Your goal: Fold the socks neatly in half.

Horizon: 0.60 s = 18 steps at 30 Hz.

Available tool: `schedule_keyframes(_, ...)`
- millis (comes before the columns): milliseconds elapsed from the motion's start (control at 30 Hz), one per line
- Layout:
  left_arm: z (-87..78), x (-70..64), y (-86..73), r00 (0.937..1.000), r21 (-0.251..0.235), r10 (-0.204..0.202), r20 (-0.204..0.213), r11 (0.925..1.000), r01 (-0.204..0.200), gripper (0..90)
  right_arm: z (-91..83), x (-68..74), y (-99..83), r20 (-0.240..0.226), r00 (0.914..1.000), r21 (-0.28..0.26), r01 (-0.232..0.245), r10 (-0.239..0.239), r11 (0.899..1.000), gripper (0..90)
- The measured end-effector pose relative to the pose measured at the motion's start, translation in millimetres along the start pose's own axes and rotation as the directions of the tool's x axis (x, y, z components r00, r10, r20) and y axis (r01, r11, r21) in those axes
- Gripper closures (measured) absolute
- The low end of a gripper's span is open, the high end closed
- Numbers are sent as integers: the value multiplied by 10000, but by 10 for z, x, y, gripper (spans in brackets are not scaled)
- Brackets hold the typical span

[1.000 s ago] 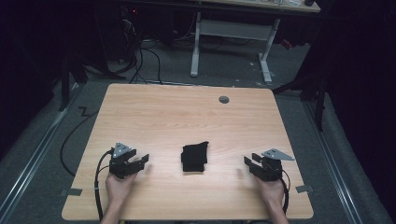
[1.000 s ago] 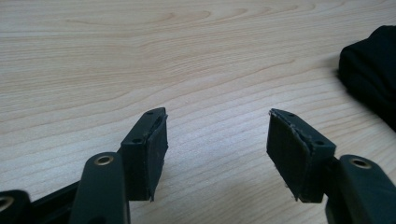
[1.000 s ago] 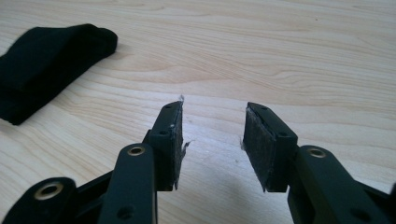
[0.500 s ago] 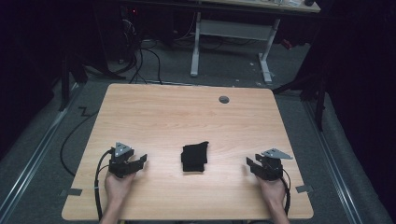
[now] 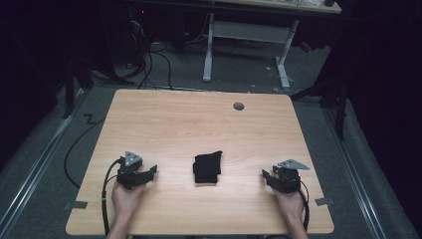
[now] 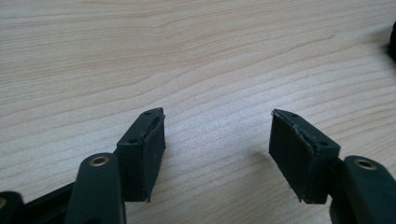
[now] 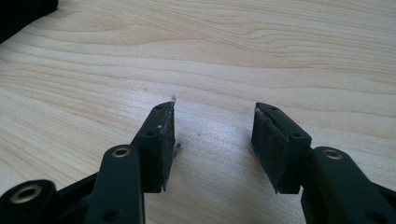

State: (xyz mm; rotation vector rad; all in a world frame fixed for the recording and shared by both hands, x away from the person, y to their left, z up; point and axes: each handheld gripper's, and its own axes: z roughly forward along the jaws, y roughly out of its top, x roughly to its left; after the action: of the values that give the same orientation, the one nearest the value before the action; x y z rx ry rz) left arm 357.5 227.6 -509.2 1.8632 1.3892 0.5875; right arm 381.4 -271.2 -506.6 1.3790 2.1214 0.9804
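A folded black cloth (image 5: 207,168) lies on the wooden table (image 5: 199,124) near its front middle. My left gripper (image 5: 149,172) rests on the table to the cloth's left, held by a hand. Its jaws stand open over bare wood in the left gripper view (image 6: 217,140). My right gripper (image 5: 267,177) rests to the cloth's right, also open with nothing between its jaws (image 7: 214,135). A dark corner of the cloth (image 7: 23,11) shows at the top left of the right gripper view.
A grey cable grommet (image 5: 239,106) sits near the table's far edge. A white desk frame (image 5: 246,47) and cables (image 5: 159,59) stand on the floor beyond the table. Each gripper trails a black cable (image 5: 105,199) off the front edge.
The right gripper has shifted slightly toward the front edge of the table. The cloth and left gripper have stayed put.
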Motion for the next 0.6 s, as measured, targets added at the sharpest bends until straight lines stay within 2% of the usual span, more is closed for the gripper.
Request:
schedule_keyframes(167,2,-9,0,10000,25,47,-32,10000,-47,358,19,29,-3,210,9991,-21,382,-381,9993,457)
schedule_keyframes(300,5,-23,1,9998,61,163,-78,9998,-163,348,23,27,0,245,9992,-12,329,-329,9995,439)
schedule_keyframes(467,19,-77,5,9976,247,590,-366,9980,-581,328,24,23,1,282,9993,12,264,-264,9997,421)
schedule_keyframes(600,21,-80,5,9978,252,527,-395,9983,-518,312,26,27,1,262,9993,17,278,-278,9996,409)
